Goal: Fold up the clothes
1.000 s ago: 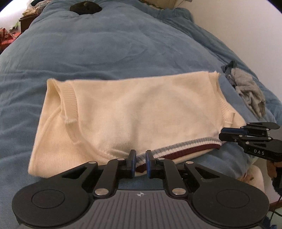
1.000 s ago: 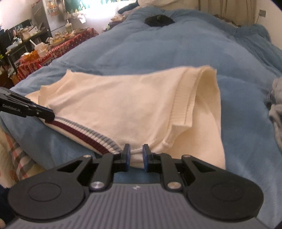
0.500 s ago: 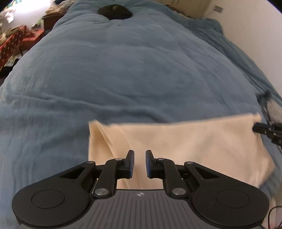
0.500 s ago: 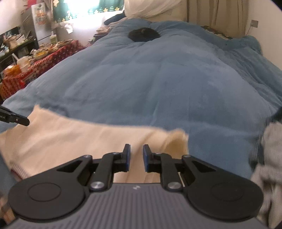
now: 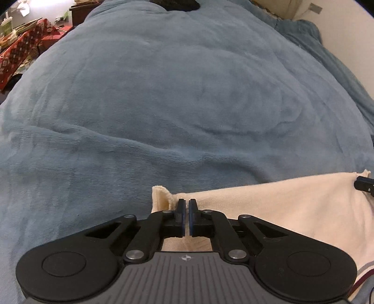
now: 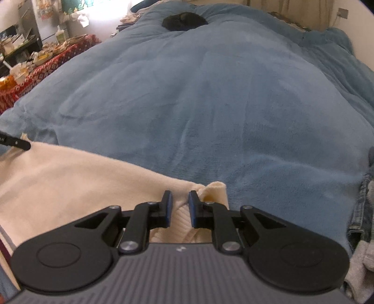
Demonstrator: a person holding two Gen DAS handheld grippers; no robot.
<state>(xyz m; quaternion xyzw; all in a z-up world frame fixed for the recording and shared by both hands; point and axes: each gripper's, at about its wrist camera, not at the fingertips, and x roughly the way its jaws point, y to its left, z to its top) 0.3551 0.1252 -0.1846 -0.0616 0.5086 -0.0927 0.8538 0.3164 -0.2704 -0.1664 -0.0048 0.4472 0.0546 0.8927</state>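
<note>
A cream knit sweater (image 5: 280,210) with a maroon and grey striped hem (image 5: 360,278) lies folded on the blue bedcover (image 5: 187,93). My left gripper (image 5: 187,203) is shut at the sweater's left corner, and the cloth bunches beside its fingers. In the right wrist view my right gripper (image 6: 179,198) is shut on ribbed cream fabric at the right corner of the sweater (image 6: 70,182). The sweater's far edge runs taut between the two grippers. Each view catches the other gripper's tip at its side: the right gripper (image 5: 362,184), the left gripper (image 6: 23,145).
A black bundle (image 6: 184,21) sits at the far end of the bedcover (image 6: 233,93). Jeans and grey clothes (image 6: 360,210) are piled at the right. Left of the bed stands a cluttered table with a red patterned cloth (image 6: 46,63). A wall is on the right.
Both grippers carried the near striped hem away from me across the sweater, folding it over itself. The left jaws have drawn closer together.
</note>
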